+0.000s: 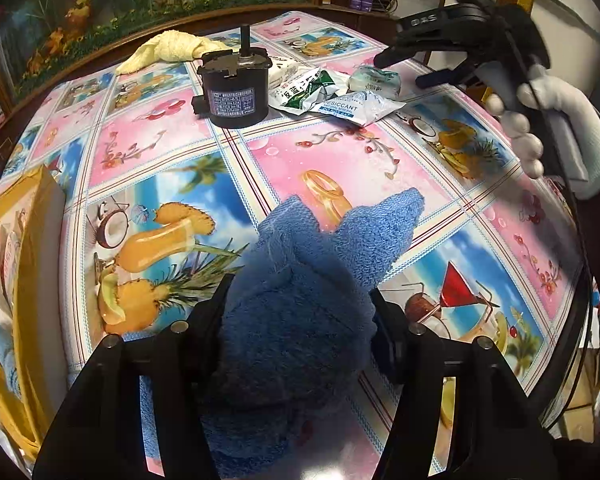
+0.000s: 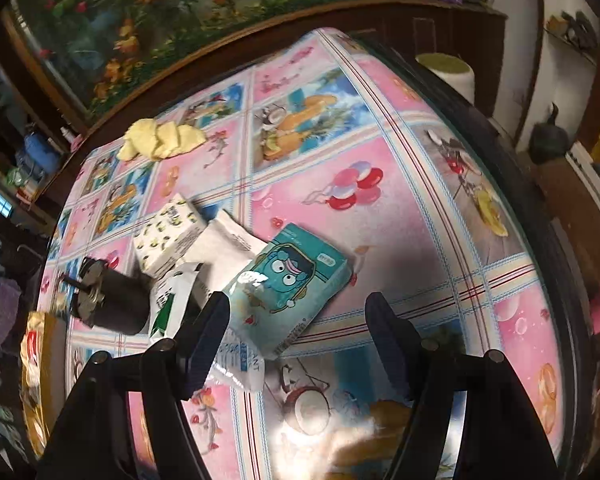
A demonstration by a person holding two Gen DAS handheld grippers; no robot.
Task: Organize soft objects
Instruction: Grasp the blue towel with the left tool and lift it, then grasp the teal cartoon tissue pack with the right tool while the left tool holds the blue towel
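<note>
In the left wrist view, the left gripper [image 1: 300, 312] fills the bottom of the frame with a bunched blue towel [image 1: 312, 280] between its two jaws; the cloth bulges out past both, so the jaws look clamped on it at a middling width. At upper left of the frame a yellow cloth [image 1: 168, 50] lies crumpled near the far edge of the fruit-printed tablecloth [image 1: 340, 152]. Right of it stands a black motor [image 1: 234, 88], and beside that a heap of packets, among them a desiccant sachet [image 1: 356, 110]. At upper right a gloved hand [image 1: 552, 128] carries the right gripper [image 1: 408, 68], its jaws apart and nothing between them. A yellow box [image 1: 32, 280] shows along the left edge.

In the right wrist view, the right gripper's jaws stand wide in the lower half of the frame, empty. A teal tissue pack [image 2: 288, 284] lies just above and between them, not touched. Left of it sit a lemon-print tissue pack [image 2: 168, 236], a white packet [image 2: 224, 248] and the motor, here lying toward the left edge. The yellow cloth is at upper left.

Judged from this, sorting is at an early stage: one towel is in hand, while the yellow cloth and the soft packs remain scattered among the hard motor.
</note>
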